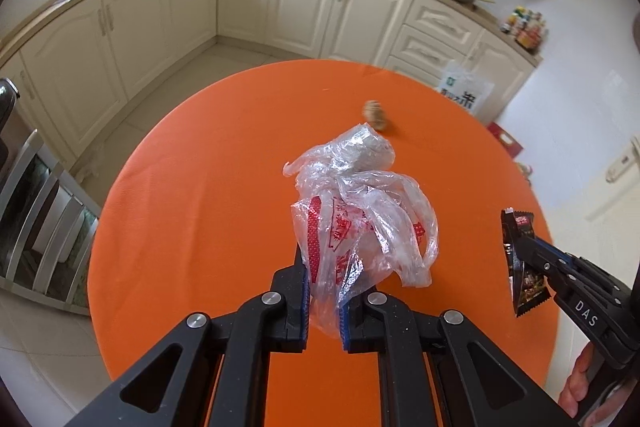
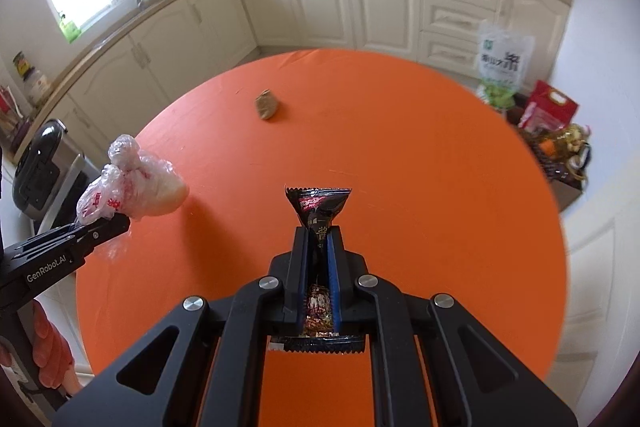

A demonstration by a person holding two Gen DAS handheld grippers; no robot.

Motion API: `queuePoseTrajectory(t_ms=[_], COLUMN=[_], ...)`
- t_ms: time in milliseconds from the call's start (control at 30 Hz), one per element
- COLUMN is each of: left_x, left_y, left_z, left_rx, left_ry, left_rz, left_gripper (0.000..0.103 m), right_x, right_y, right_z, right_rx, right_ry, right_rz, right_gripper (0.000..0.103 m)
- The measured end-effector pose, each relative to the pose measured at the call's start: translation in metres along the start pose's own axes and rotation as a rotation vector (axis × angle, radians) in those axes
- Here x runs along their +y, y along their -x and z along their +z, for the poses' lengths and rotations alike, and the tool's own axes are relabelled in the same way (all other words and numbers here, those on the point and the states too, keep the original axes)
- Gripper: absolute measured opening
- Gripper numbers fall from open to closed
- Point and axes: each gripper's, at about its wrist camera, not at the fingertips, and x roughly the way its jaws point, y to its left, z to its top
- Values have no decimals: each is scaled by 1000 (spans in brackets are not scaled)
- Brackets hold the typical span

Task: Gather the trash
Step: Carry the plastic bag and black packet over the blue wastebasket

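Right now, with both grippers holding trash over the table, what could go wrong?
1. The crumpled plastic bag billows loosely out of the left hand-held gripper; it may slip.
2. The dark snack wrapper is pinched narrowly in the right hand-held gripper; it could slide out.
3. The small brown scrap could be forgotten.

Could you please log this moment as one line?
left gripper: shut on crumpled clear plastic bag | right gripper: shut on black snack wrapper | brown scrap: on orange table

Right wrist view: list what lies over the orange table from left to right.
Left gripper shut on the clear plastic bag → small brown scrap → right gripper shut on the dark snack wrapper.
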Motion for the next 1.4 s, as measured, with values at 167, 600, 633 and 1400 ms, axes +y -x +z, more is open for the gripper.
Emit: queuePoseTrajectory(t_ms=[167,600,633,1400], left_x=[-33,-153,-167,-404], left_y=[27,82,83,-43], left_z=[-17,-88,-95,-145], left_rx=[-20,-62,-58,210], left_ry=[-54,-314,-338,-726], left_rz=[-37,-141,-154,-251], left_gripper=[7,7,7,8], right_x=[-26,-125,-135,-303], right_y=[47,169,178,249], right_z=[-19,-84,-90,-219], right_rx=[-47,-183,-191,-212], right_ry=[-45,-195,-218,-530], right_rz=[-32,-181,-190,-439], right_gripper=[8,8,8,8])
